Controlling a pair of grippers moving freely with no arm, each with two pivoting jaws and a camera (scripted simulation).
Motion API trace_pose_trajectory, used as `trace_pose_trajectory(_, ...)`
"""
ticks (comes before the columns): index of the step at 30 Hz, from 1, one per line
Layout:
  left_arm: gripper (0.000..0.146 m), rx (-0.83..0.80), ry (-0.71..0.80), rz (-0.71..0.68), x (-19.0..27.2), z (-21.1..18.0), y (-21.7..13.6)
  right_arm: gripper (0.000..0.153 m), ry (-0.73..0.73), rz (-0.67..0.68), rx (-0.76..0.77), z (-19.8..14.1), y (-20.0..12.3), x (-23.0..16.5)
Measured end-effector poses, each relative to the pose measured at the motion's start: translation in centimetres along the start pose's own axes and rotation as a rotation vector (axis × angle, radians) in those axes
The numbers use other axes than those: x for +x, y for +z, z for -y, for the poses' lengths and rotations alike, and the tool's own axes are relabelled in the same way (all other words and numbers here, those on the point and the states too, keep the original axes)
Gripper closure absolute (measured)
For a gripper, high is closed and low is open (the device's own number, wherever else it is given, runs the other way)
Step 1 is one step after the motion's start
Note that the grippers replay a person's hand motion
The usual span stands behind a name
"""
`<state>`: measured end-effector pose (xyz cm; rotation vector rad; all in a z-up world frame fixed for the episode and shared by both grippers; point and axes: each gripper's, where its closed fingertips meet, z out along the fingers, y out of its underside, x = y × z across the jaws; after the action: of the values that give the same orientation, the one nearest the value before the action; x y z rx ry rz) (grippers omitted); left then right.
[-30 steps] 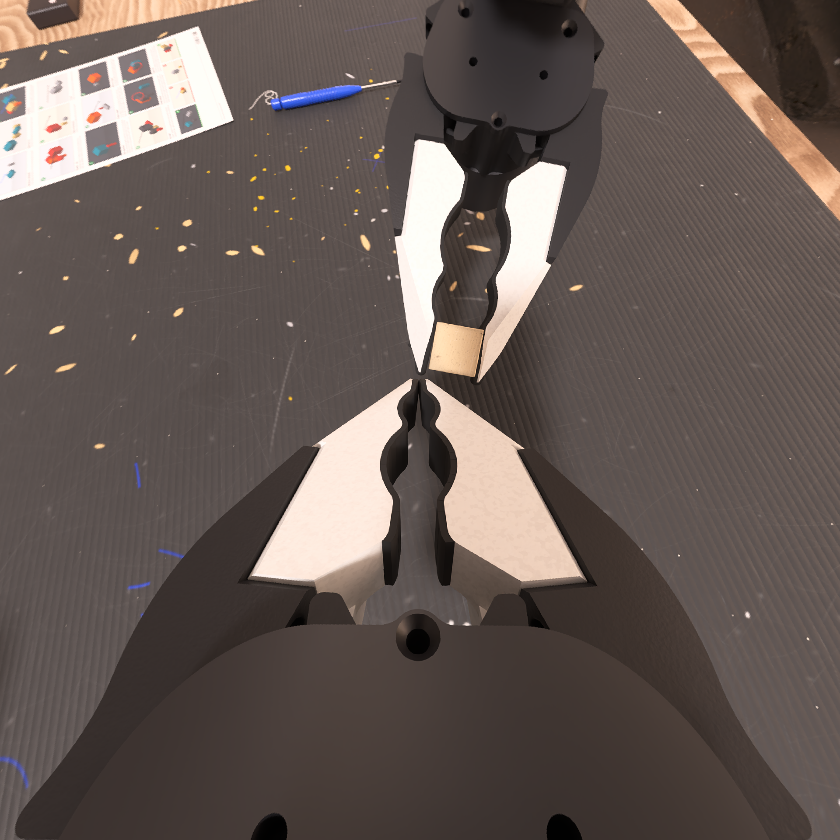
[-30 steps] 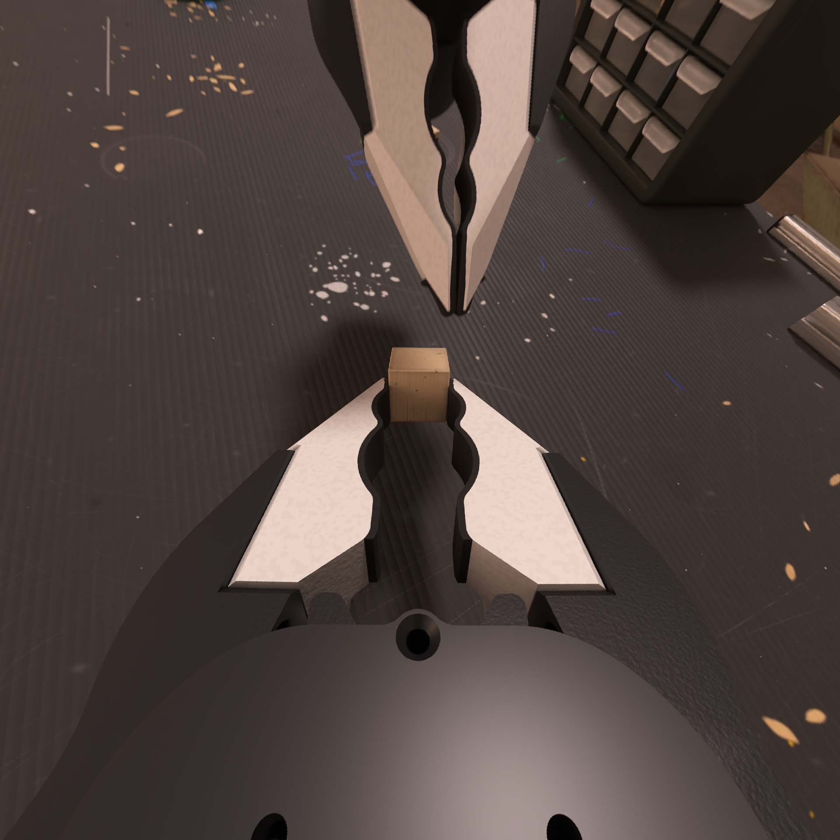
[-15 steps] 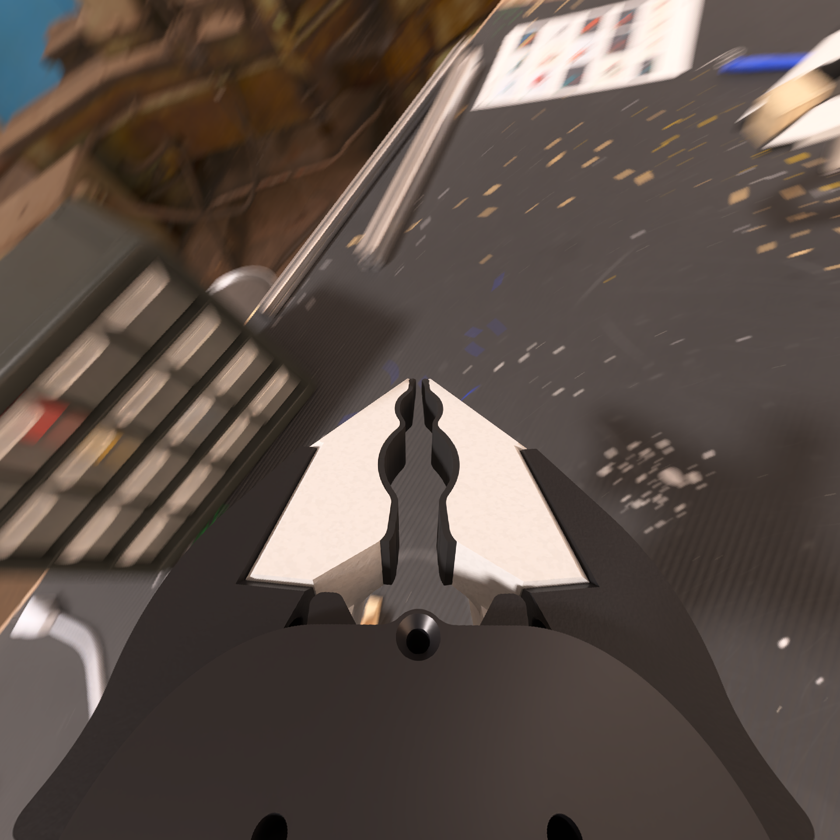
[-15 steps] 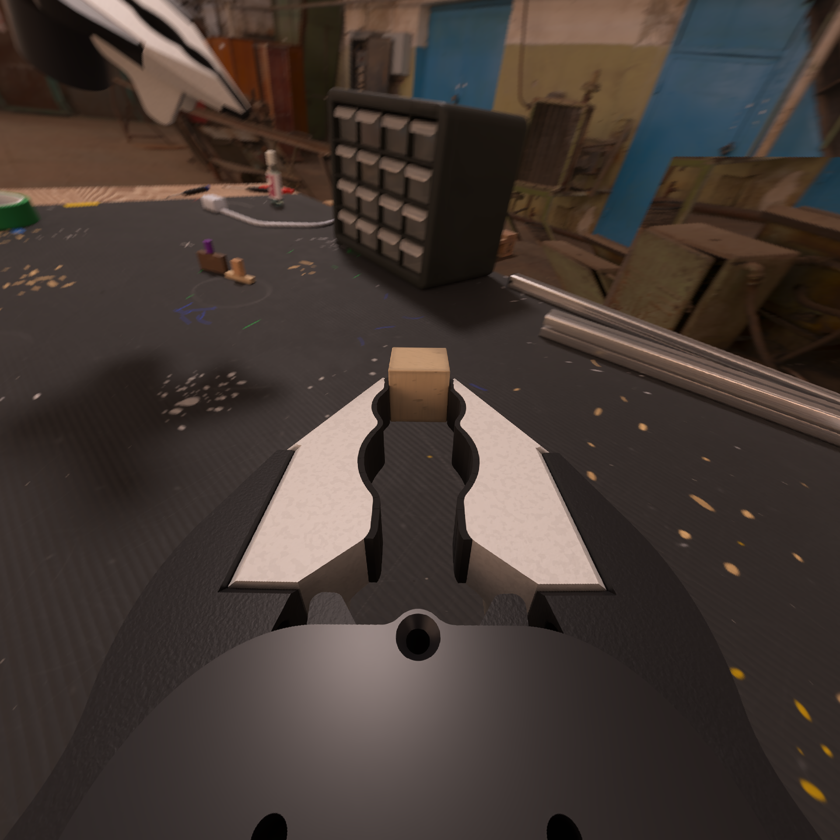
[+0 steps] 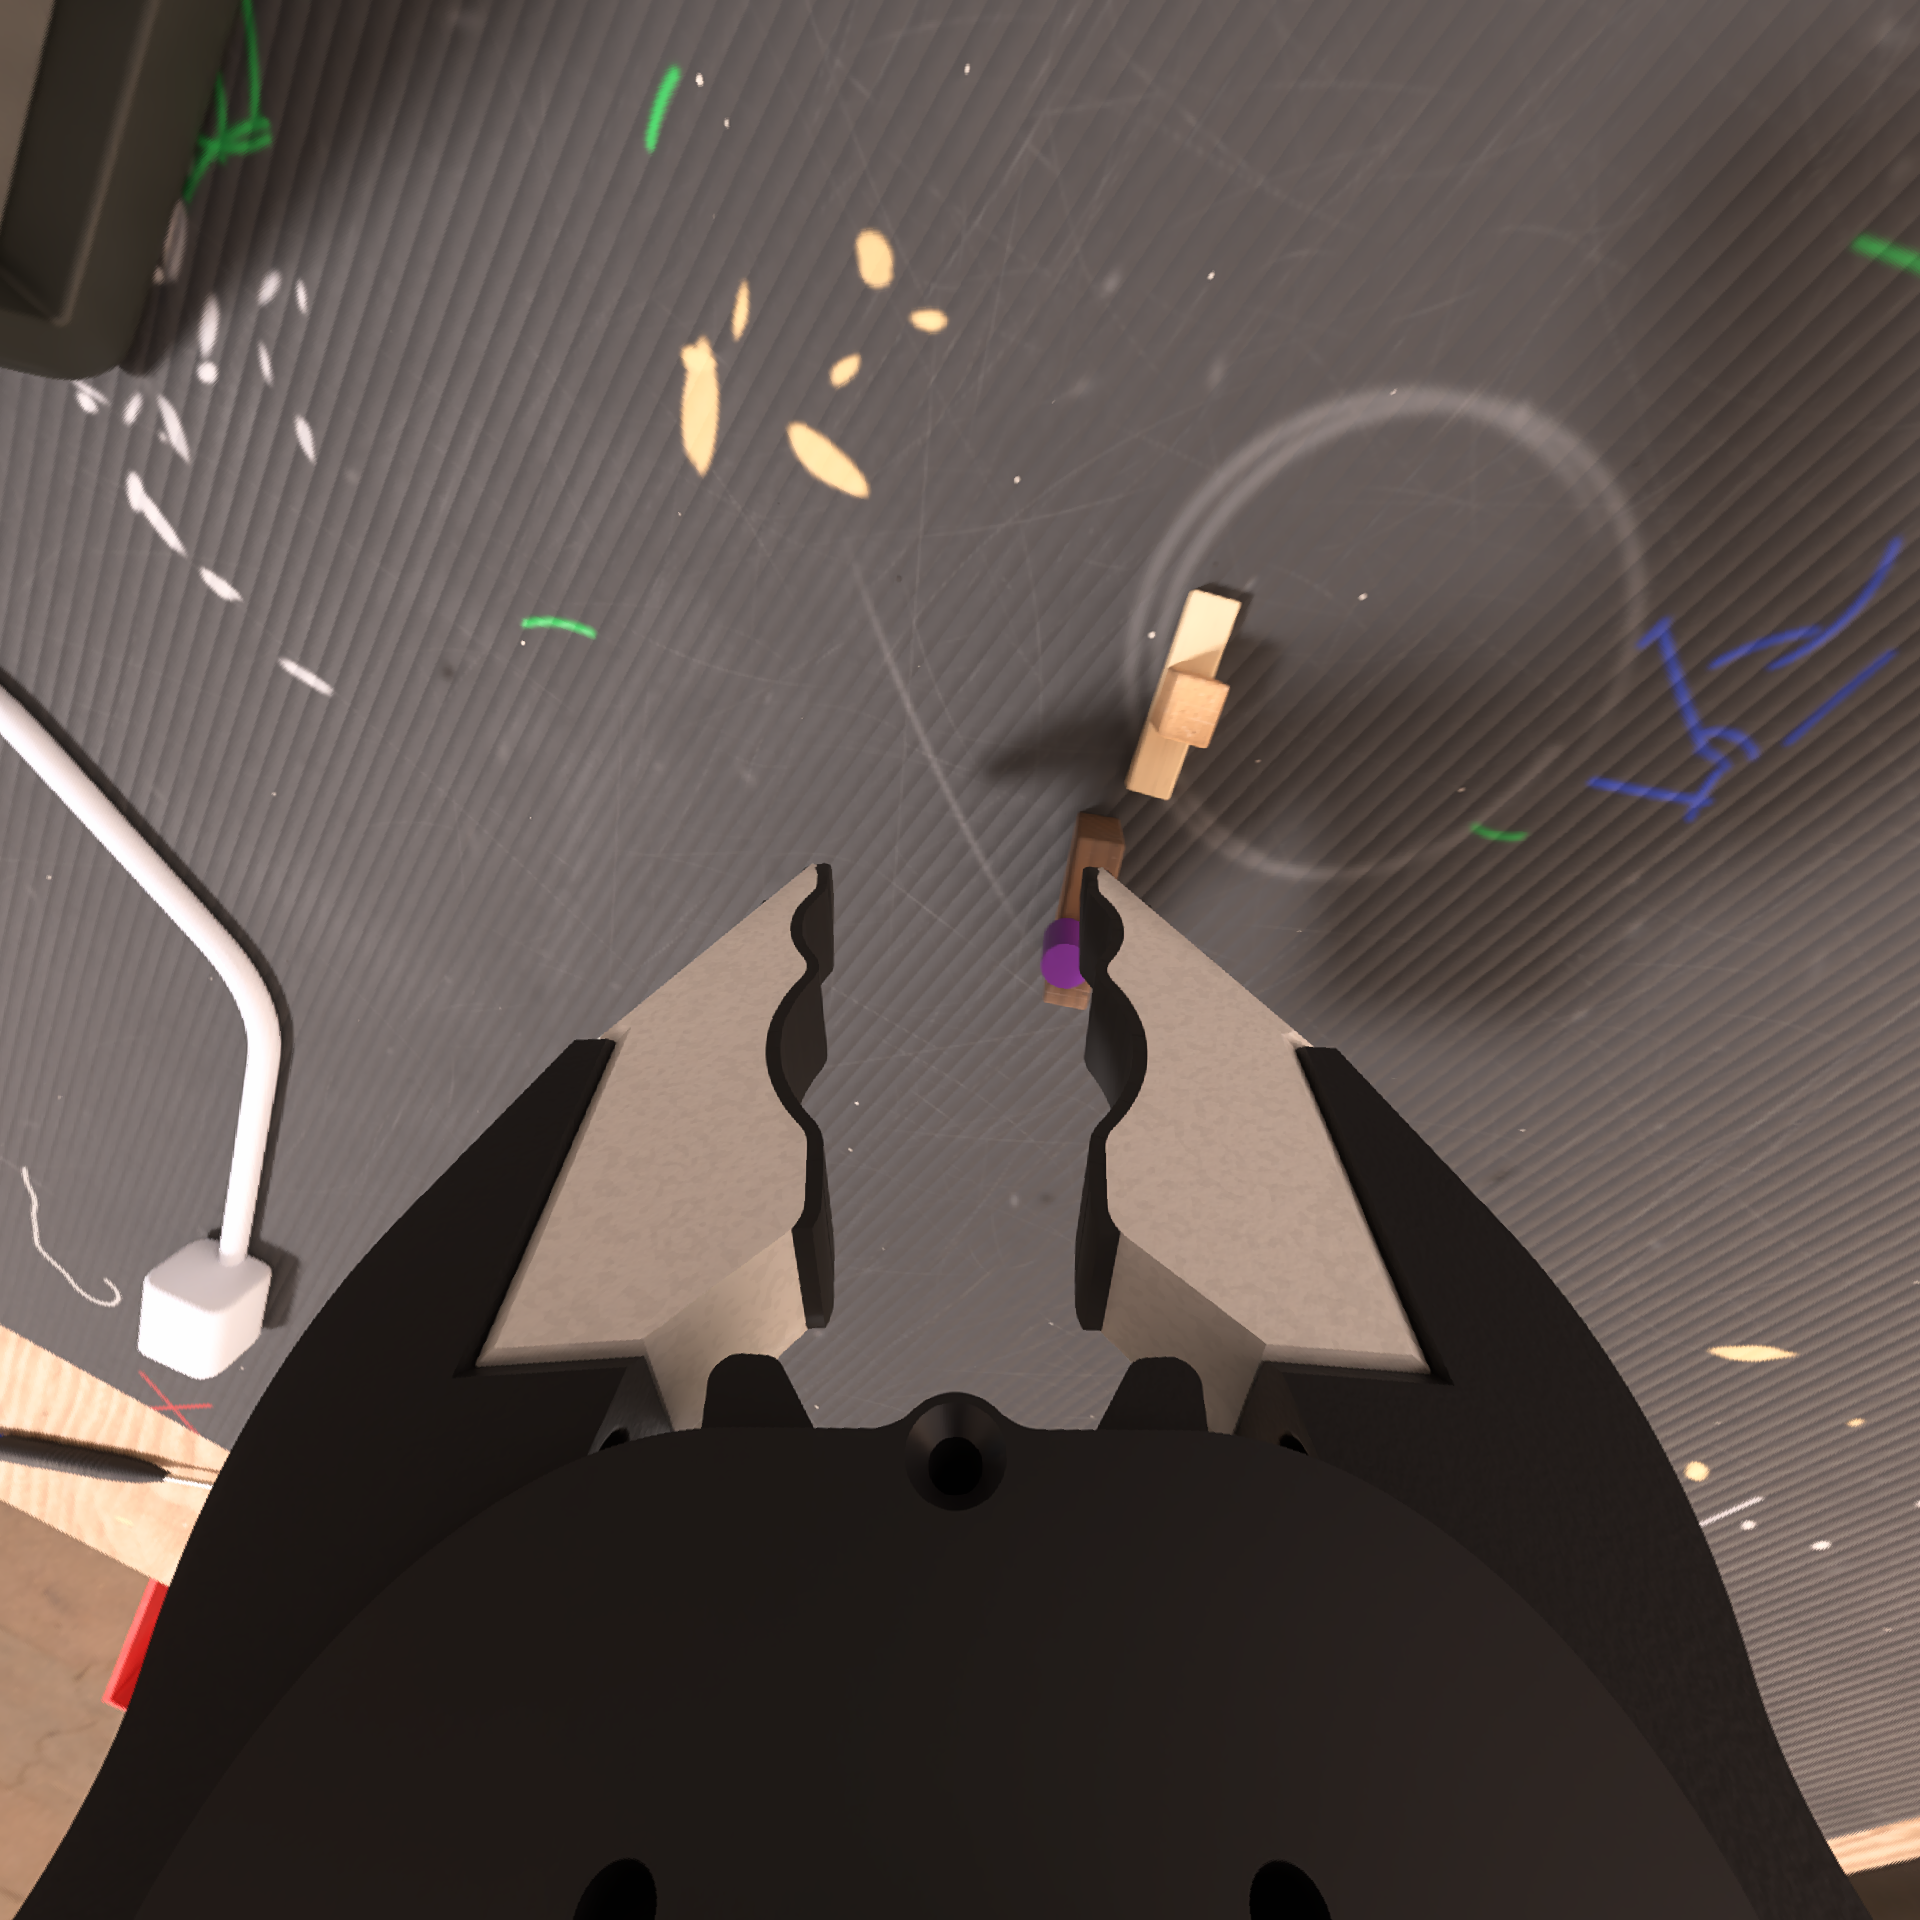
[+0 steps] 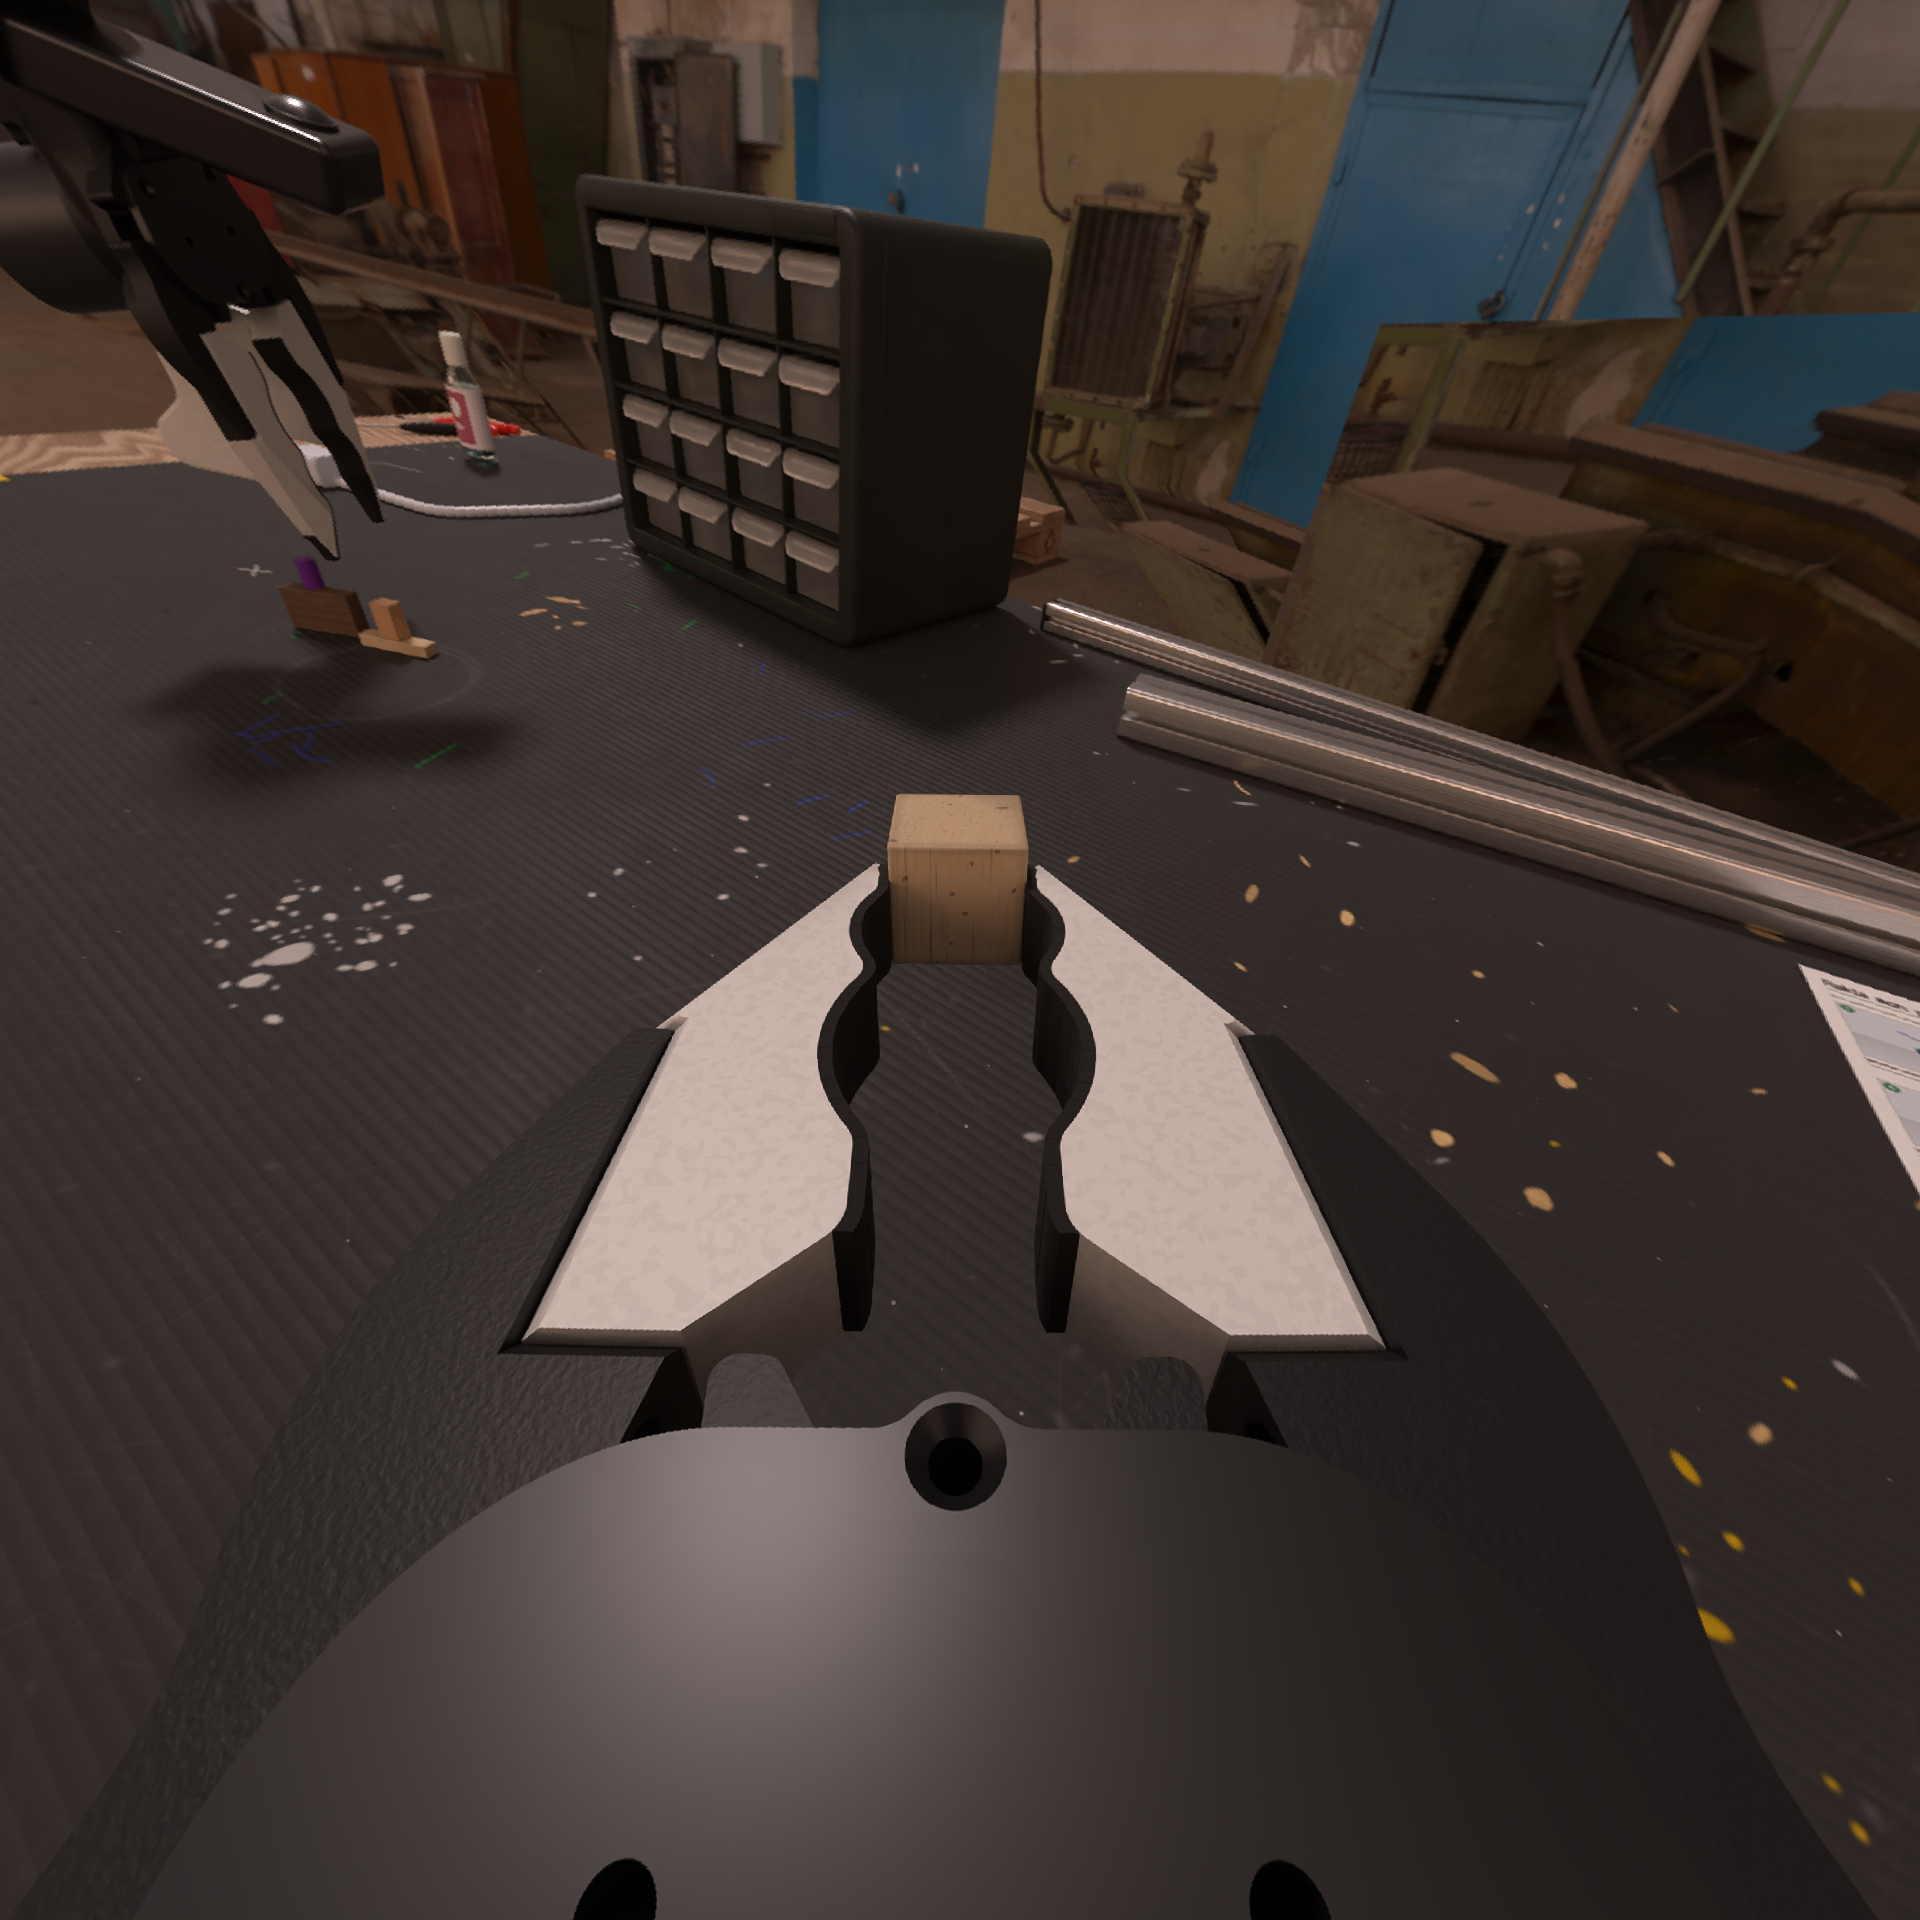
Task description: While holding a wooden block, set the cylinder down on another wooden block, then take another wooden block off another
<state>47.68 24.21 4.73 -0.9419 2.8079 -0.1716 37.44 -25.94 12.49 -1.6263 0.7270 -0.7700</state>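
My right gripper (image 6: 958, 920) is shut on a light wooden cube (image 6: 956, 862) and holds it above the dark mat. A purple cylinder (image 5: 1060, 958) stands on a dark brown block (image 5: 1098, 844). Just beyond, a small light cube (image 5: 1195, 709) sits on a flat light block (image 5: 1205, 623). My left gripper (image 5: 956, 878) is open and empty above them, and its right finger partly hides the cylinder. In the right wrist view the left gripper (image 6: 343, 530) hangs above the cylinder (image 6: 308, 571), the brown block (image 6: 324, 610) and the small cube (image 6: 390, 619).
A black drawer cabinet (image 6: 800, 436) stands at the back of the mat and shows as a corner (image 5: 73, 177) in the left wrist view. Metal rails (image 6: 1507, 779) lie on the right, with a printed sheet (image 6: 1870, 1070) in front of them. A white plug and cable (image 5: 203, 1314) lie to the left, near the mat's edge.
My left gripper has swung away from the right gripper, come over the cylinder and blocks, and opened. The right gripper has tilted up to a level view with the cube still in it.
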Motion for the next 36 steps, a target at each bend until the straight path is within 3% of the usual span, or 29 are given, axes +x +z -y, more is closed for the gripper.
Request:
trace_pose_trajectory(7, 0.116, 0.006, 0.034, 0.002, -1.6, 0.2, 1.5, 0.129, 0.017, -0.032, -0.043, -0.7, 0.3, 0.2)
trace_pose_trajectory(11, 0.125, 0.087, 0.083, -0.133, 0.7, 1.3, 0.9, 0.129, 0.007, -0.038, -0.071, -1.0, 0.5, 0.1)
trace_pose_trajectory(14, 0.125, 0.173, 0.17, -0.284, 4.0, 2.2, 0.3, 0.129, 0.002, -0.042, -0.085, -1.1, 0.6, 0.0)
trace_pose_trajectory(15, 0.125, 0.163, 0.178, -0.282, 4.1, 2.1, 0.7, 0.129, 0.003, -0.042, -0.087, -1.1, 0.7, 0.0)
trace_pose_trajectory(18, 0.125, 0.093, 0.107, -0.068, 1.1, 1.9, 2.4, 0.129, -0.004, -0.038, -0.093, -1.0, 1.0, -0.1)
trace_pose_trajectory(19, 0.123, 0.127, 0.072, -0.056, 0.7, 2.2, 2.3, 0.129, -0.01, -0.037, -0.095, -0.9, 1.0, -0.2)
trace_pose_trajectory(22, 0.115, 0.227, 0.084, -0.137, 1.9, 2.9, 1.5, 0.129, -0.021, -0.037, -0.1, -0.9, 1.0, -0.3)
trace_pose_trajectory(27, 0.102, 0.163, 0.167, -0.197, 4.2, 2.1, 2.2, 0.129, -0.01, -0.032, -0.101, -1.1, 1.1, -0.4)
trace_pose_trajectory(30, 0.108, 0.168, 0.171, -0.211, 4.6, 2.3, 2.7, 0.129, -0.017, -0.032, -0.104, -1.2, 1.1, -0.5)
trace_pose_trajectory(36, 0.136, 0.147, 0.196, -0.194, 4.6, 2.2, 2.7, 0.129, -0.015, -0.044, -0.098, -1.1, 0.7, -0.1)
